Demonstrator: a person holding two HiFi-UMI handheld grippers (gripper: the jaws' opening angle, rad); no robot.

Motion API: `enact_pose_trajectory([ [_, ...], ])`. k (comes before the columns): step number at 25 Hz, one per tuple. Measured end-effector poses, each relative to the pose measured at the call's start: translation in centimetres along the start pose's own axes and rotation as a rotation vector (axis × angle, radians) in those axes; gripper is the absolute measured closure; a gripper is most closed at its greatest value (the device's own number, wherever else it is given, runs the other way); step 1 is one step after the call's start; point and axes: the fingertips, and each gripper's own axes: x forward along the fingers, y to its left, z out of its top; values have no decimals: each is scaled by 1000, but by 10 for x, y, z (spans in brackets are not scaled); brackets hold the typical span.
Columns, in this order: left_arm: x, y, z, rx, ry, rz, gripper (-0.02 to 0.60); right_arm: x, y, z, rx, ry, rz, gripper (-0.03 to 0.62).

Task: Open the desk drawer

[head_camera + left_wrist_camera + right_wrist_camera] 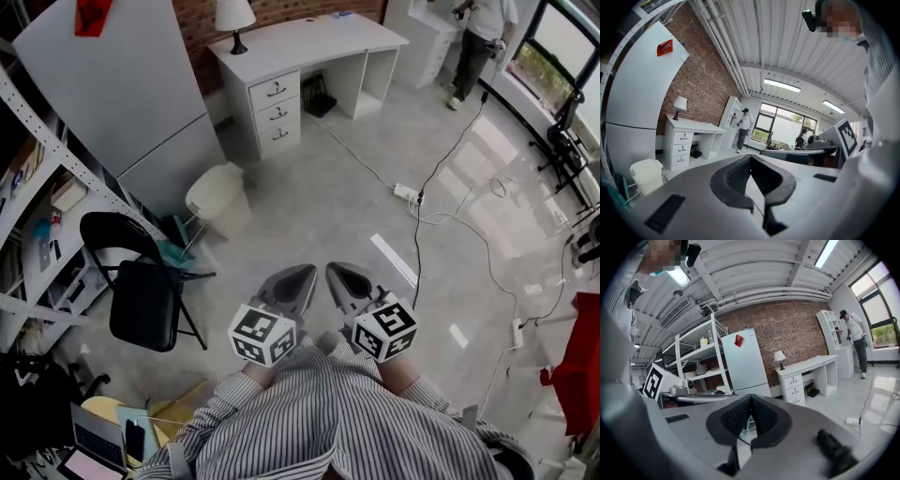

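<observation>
Nothing is done yet: the bench (309, 39) stands well apart across the floor by the wall, its three drawers (277, 112) seemingly all shut, while the left gripper (300, 278) and right gripper (342, 278) hang empty, jaws closed together.

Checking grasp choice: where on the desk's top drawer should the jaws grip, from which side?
The dark handle centred on the top drawer front. Likely come head-on, from in front of the desk, jaws above and below it, since it runs level across the panel; finer shape is too small to tell.
</observation>
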Motion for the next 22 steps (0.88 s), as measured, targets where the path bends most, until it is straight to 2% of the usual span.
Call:
enact_pose_trajectory([
  [3, 1, 3, -7, -10, 23, -22, 569, 4, -3, -11, 10, 24, -12, 577],
  [6, 9, 9, -10, 1, 40, -42, 569, 18, -7, -19, -6, 66, 29, 577],
  [8, 16, 19, -10, 10, 45, -33, 569, 30, -17, -16, 7, 62, 35, 577],
  [11, 36, 47, -2, -19, 40, -4, 569, 56, -39, -9, -27, 78, 25, 577],
  [14, 69, 75, 13, -21, 30, 14, 569, 85, -63, -1, -49, 101, 60, 577],
  [18, 122, 104, 39, -13, 22, 25, 569, 123, -106, 38, -79, 87, 112, 577],
  [22, 179, 131, 75, 11, -4, 54, 569, 151, -161, 90, -117, 28, 106, 577],
])
